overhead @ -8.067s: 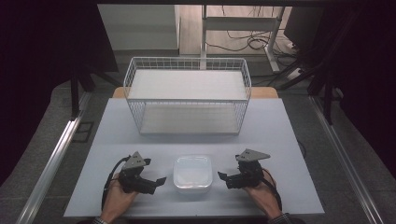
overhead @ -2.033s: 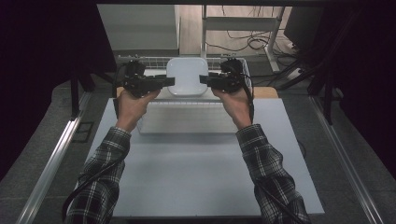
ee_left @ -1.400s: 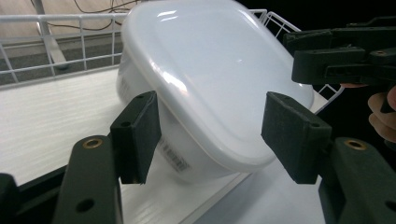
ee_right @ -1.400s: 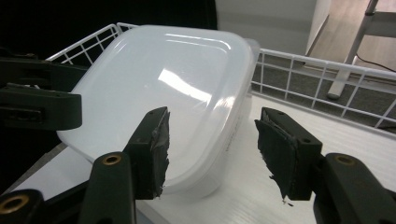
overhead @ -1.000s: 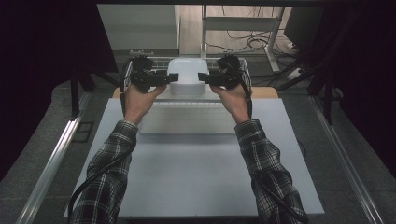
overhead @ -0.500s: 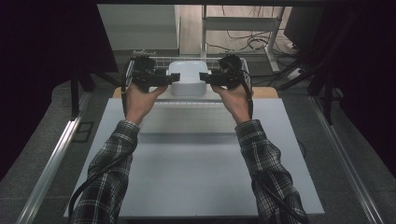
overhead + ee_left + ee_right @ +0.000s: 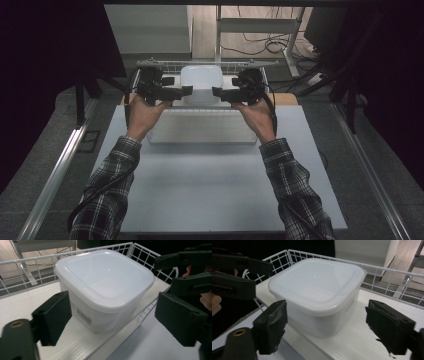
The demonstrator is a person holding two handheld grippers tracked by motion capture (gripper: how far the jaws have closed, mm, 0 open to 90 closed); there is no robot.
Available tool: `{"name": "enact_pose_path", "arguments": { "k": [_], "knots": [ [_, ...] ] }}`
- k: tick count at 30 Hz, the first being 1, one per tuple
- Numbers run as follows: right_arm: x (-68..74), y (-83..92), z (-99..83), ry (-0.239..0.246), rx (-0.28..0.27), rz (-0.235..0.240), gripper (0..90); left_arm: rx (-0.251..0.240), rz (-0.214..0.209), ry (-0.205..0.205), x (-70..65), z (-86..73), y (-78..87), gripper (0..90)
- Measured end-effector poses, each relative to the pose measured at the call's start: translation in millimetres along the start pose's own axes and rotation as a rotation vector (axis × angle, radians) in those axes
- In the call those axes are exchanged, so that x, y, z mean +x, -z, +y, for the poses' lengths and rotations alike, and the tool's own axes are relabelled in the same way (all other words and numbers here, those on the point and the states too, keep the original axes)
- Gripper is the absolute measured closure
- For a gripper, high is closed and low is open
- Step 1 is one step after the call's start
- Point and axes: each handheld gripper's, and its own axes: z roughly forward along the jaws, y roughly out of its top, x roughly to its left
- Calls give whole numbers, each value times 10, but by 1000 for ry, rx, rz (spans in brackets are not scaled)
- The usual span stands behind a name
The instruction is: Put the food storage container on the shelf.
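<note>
A white square container (image 7: 201,80) with its lid on rests on the white board (image 7: 30,302) inside the rim of the wire basket (image 7: 165,64) at the table's far end. My left gripper (image 7: 186,91) is at its left side and my right gripper (image 7: 215,92) at its right. The jaws of both have just been opening. In the left gripper view the container (image 7: 105,282) stands between the spread jaws of the left gripper (image 7: 116,320), with the pads off it. The right gripper view shows the same for the right gripper (image 7: 330,327) and the container (image 7: 317,287).
The basket's wire wall (image 7: 387,275) rises just behind the container. The white table (image 7: 200,180) stretches from the basket back to the person, whose plaid sleeves (image 7: 115,170) cross it. Metal rails (image 7: 55,170) run along both sides.
The container has come down from above the basket onto its board. Both grippers' jaws have spread and drawn slightly off its sides. The hands have hardly moved.
</note>
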Motion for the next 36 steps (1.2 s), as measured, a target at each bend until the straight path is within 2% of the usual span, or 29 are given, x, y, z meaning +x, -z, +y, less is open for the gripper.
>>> {"name": "enact_pose_path", "arguments": {
  "k": [3, 6, 11, 18, 21, 27, 36],
  "knots": [
    [17, 22, -74, 16, -1, 13, 105, 4, -18, -22, -49, -60, 7, 102],
    [38, 51, -168, 41, -2, 24, 75, 8, -19, -50, -88, -120, 14, 65],
    [48, 79, -250, 46, 1, 35, 66, 10, -13, -94, -140, -229, 22, 32],
    [78, 118, -376, 66, 10, 55, 58, 8, -7, -135, -207, -385, 49, 14],
    [92, 128, -435, 77, 14, 57, 55, 8, -29, -137, -227, -466, 65, 12],
    [126, 170, -533, 90, 17, 66, 49, 23, -33, -158, -255, -615, 105, 12],
    [218, 210, -671, 129, 31, 79, 41, 4, -69, -121, -248, -838, 190, 6]
  ]
}}
